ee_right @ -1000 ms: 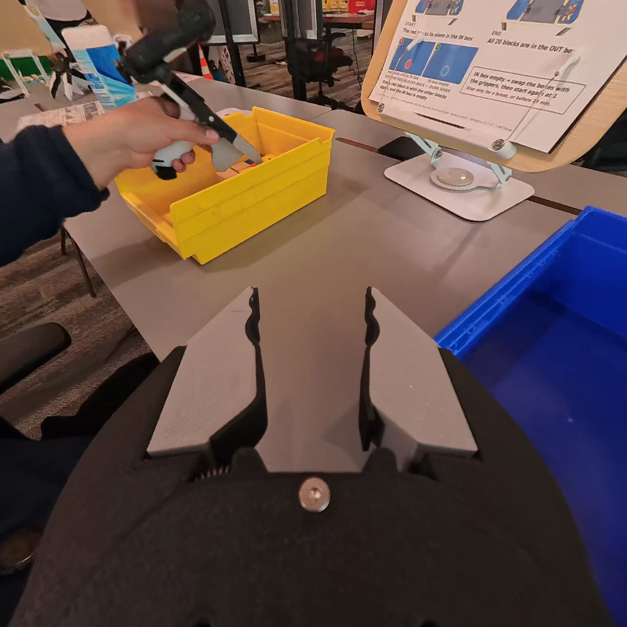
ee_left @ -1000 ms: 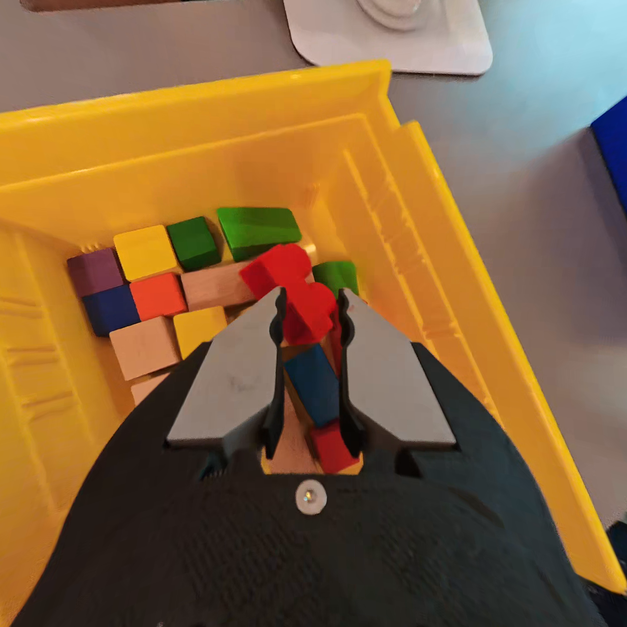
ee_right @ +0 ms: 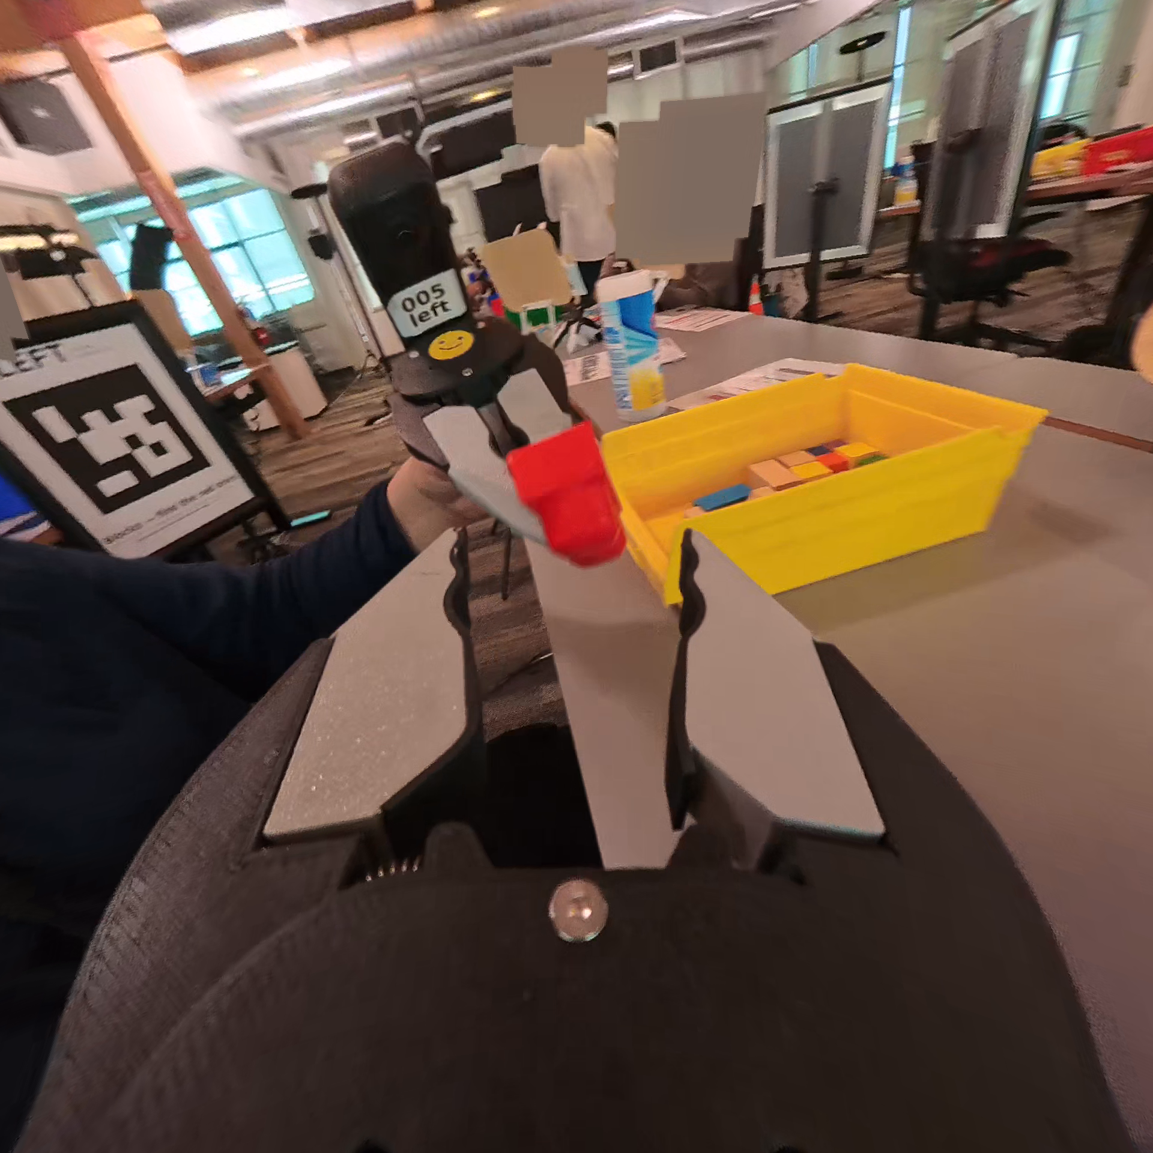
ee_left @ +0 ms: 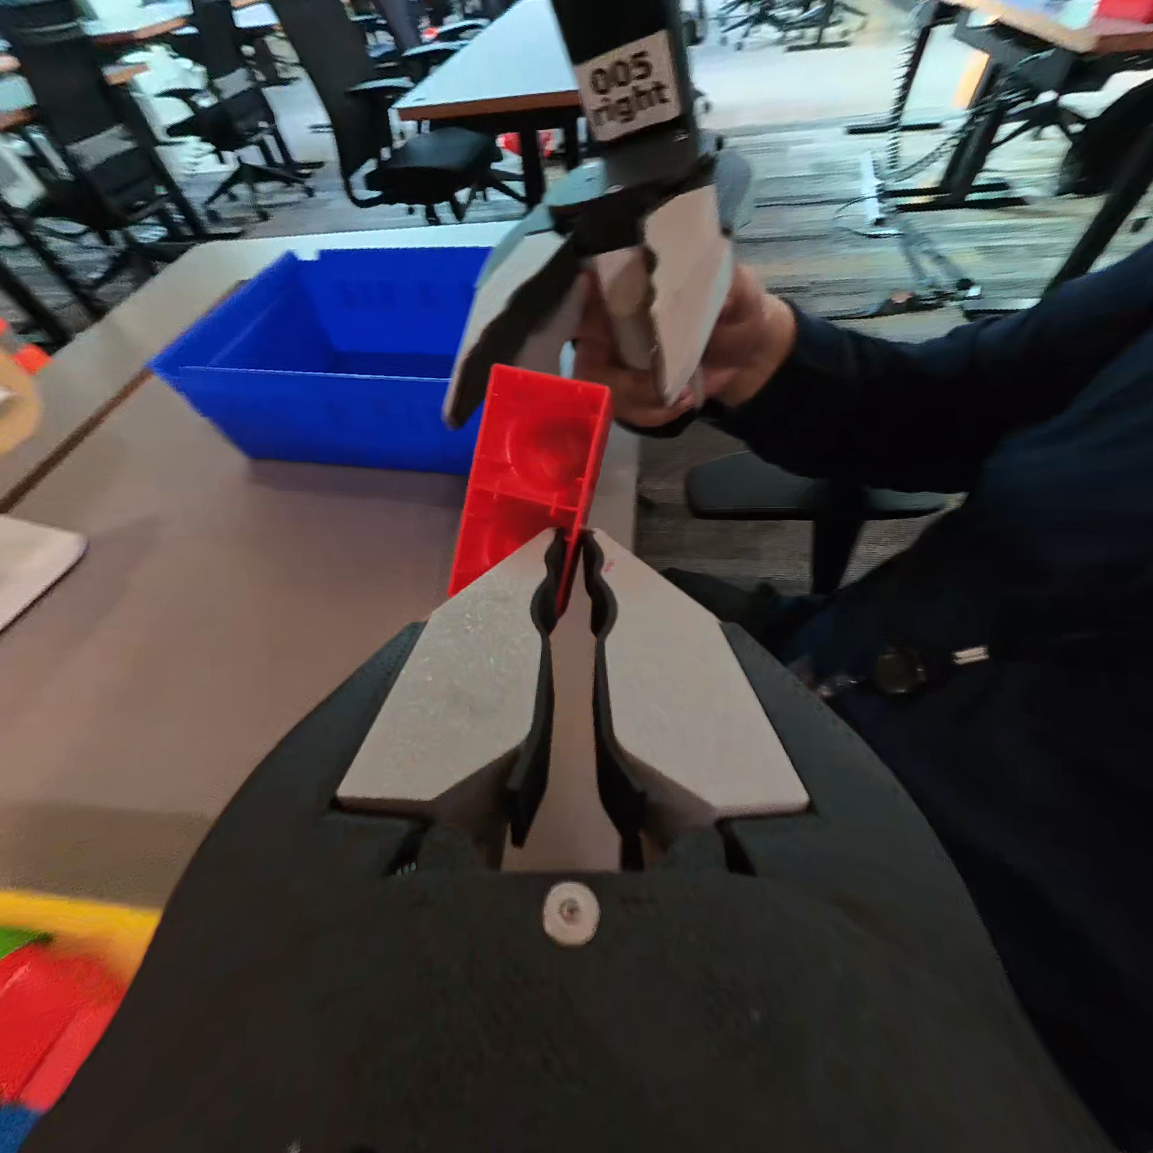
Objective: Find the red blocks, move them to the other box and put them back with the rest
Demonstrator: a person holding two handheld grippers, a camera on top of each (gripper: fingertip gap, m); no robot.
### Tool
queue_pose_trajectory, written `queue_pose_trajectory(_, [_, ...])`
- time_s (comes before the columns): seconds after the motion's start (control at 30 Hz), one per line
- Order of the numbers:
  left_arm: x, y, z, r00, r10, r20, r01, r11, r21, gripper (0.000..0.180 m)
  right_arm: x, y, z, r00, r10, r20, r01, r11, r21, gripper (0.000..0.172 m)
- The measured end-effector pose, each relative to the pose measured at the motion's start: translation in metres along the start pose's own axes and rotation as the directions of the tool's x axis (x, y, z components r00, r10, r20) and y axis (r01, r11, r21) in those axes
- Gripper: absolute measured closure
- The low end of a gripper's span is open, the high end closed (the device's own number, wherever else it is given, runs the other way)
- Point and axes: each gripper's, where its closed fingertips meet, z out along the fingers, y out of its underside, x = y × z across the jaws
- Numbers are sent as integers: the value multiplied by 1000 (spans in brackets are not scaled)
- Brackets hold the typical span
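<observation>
Red block [ee_left: 536,455] beyond table edge [ee_left: 633,486]

We've got bare table [ee_left: 218,624] open on our side of the blue box [ee_left: 324,349]. Over the box's near right corner, the red block [ee_left: 536,449] and the spread right gripper [ee_left: 571,380] crowd the way. Inside, the box looks bare.
</observation>
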Motion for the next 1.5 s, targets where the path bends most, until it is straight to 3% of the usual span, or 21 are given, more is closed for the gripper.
queue_pose_trajectory(0.07, [16, 4, 13, 998, -15, -55, 14, 1000, -10, 178, -7, 12, 10, 1000, -23, 14, 24, 998, -57, 108])
queue_pose_trajectory(0.13, [17, 12, 21, 999, -13, -35, 12, 999, -30, 177, -13, 24, 15, 999, -42, 32, 45, 994, -100, 138])
queue_pose_trajectory(0.27, [8, 23, 29, 995, -98, -17, 98, 995, -9, 174, -1, 36, 11, 997, -60, -40, 54, 988, -143, 138])
queue_pose_trajectory(0.33, [-1, 20, 23, 991, -133, 11, 132, 991, 36, 160, 15, 35, 4, 989, -79, -126, 60, 987, -149, 138])
queue_pose_trajectory(0.4, [-7, 14, 9, 984, -178, 10, 176, 980, 95, 161, 33, 25, -12, 966, -124, -225, 93, 985, -143, 138])
queue_pose_trajectory(0.53, [-44, 33, -20, 947, -266, 182, 263, 964, 42, 138, 79, -7, -66, 874, -177, -452, 141, 984, -111, 139])
queue_pose_trajectory(0.67, [-73, 38, -51, 894, -337, 297, 310, 941, 134, 130, 153, -26, -132, 697, -191, -691, 115, 981, -155, 138])
queue_pose_trajectory(0.77, [-87, 42, -68, 849, -403, 342, 361, 915, 182, 125, 221, -21, -171, 575, -163, -801, -20, 977, -213, 138])
queue_pose_trajectory(0.87, [-93, 41, -84, 829, -423, 365, 366, 905, 218, 125, 263, 2, -189, 525, -95, -846, -202, 951, -232, 125])
queue_pose_trajectory(1.07, [-127, 90, -132, 678, -373, 634, 402, 910, 106, 125, 215, -2, -149, 629, -94, -771, -74, 981, -181, 131])
queue_pose_trajectory(1.33, [-128, 92, -138, 667, -376, 643, 403, 908, 112, 125, 136, -14, -118, 738, -164, -655, 36, 978, -205, 131])
queue_pose_trajectory(1.5, [-132, 113, -135, 642, -358, 677, 453, 891, 42, 127, 112, -25, -125, 725, -228, -650, 105, 969, -222, 132])
